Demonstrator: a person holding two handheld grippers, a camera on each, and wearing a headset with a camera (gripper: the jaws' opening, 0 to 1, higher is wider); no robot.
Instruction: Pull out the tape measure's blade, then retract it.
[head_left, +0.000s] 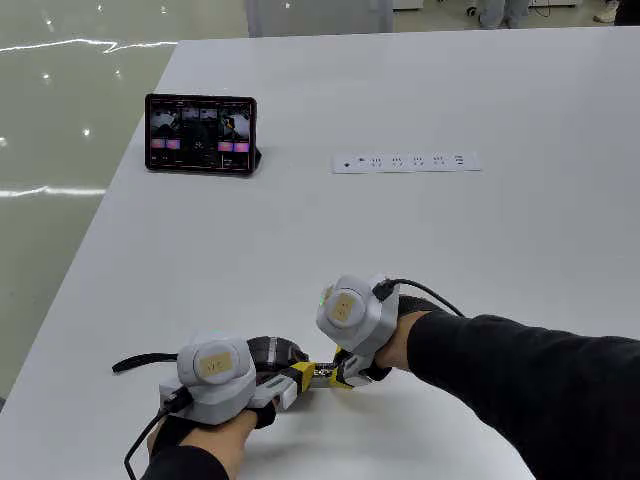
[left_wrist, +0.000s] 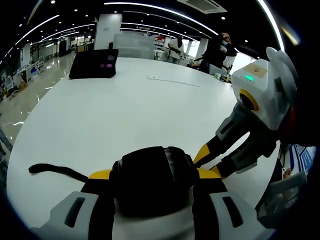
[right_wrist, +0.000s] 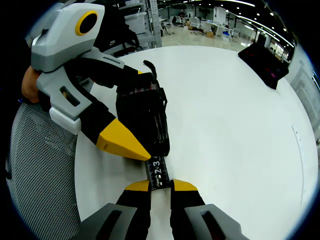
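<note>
Two tongs in play, both low at the near end of the white bench (head_left: 400, 250). The left tongs (left_wrist: 155, 175) are clamped around the black tape measure (right_wrist: 142, 115), one jaw on each side of the case, and the case is resting on the bench top as far as I can tell. Its black strap (left_wrist: 50, 170) trails off along the bench. The right tongs (right_wrist: 161, 186) are pinched shut on the end of the blade (right_wrist: 157, 172), yellow jaw tips touching it on both sides. Just a short bit of blade is out, and you can read the 2 and 3 on it between the case and the jaws. The two tongs sit just beside each other, almost nose to nose. Further back there's a tablet (head_left: 200, 133) propped up with its screen lit, and a flat white power strip (head_left: 405, 161) well apart to its right
</note>
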